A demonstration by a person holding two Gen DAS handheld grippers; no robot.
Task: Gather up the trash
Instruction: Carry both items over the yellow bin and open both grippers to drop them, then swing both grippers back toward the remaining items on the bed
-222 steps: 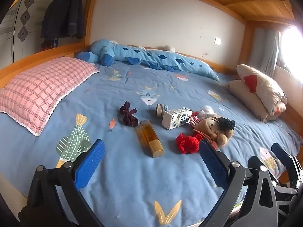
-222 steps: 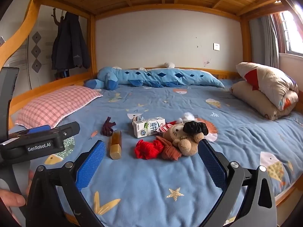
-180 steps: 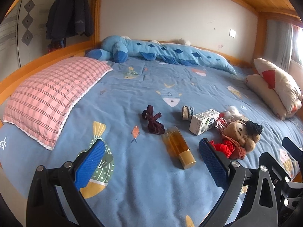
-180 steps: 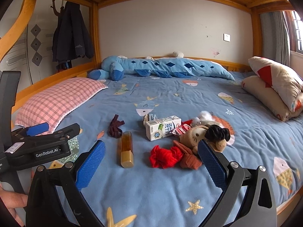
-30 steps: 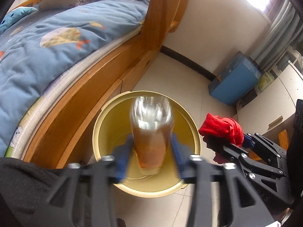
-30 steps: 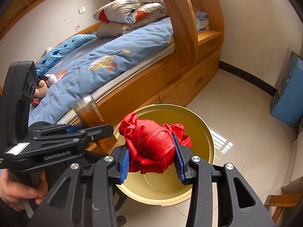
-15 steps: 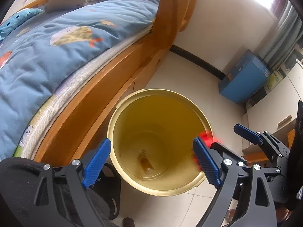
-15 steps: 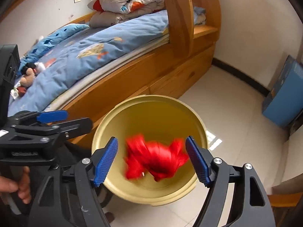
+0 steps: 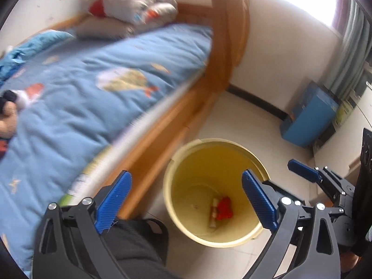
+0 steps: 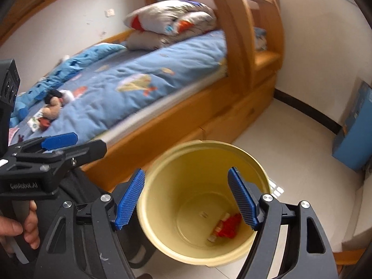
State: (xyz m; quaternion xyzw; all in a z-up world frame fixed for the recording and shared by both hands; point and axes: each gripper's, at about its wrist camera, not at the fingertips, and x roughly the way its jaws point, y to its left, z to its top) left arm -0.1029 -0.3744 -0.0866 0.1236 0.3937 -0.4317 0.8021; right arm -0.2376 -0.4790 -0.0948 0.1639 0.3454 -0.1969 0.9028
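A round yellow bin (image 9: pixel 209 160) stands on the tiled floor beside the wooden bed. At its bottom lie a red cloth (image 9: pixel 224 210) and an amber bottle (image 9: pixel 212 214). My left gripper (image 9: pixel 186 176) hovers above the bin's left rim; its jaws are opening and nothing is between them. In the right wrist view the same bin (image 10: pixel 202 143) holds the red cloth (image 10: pixel 229 226), and my right gripper (image 10: pixel 186 172) hangs open and empty over it. A milk carton (image 10: pixel 34 122) still lies on the bed beside a plush toy (image 10: pixel 52 110).
The bed's blue quilt (image 10: pixel 139 88) and wooden side rail run along the left of the bin. A curved wooden post (image 10: pixel 237 34) rises at the bed's end. A blue box (image 9: pixel 307 121) stands by the wall. A person's hand (image 10: pixel 25 230) and dark trouser leg (image 9: pixel 130 251) are close.
The amber bottle left the left gripper and the red cloth left the right one; both now lie in the bin. Both grippers opened, and the left one lifted and swung towards the bed.
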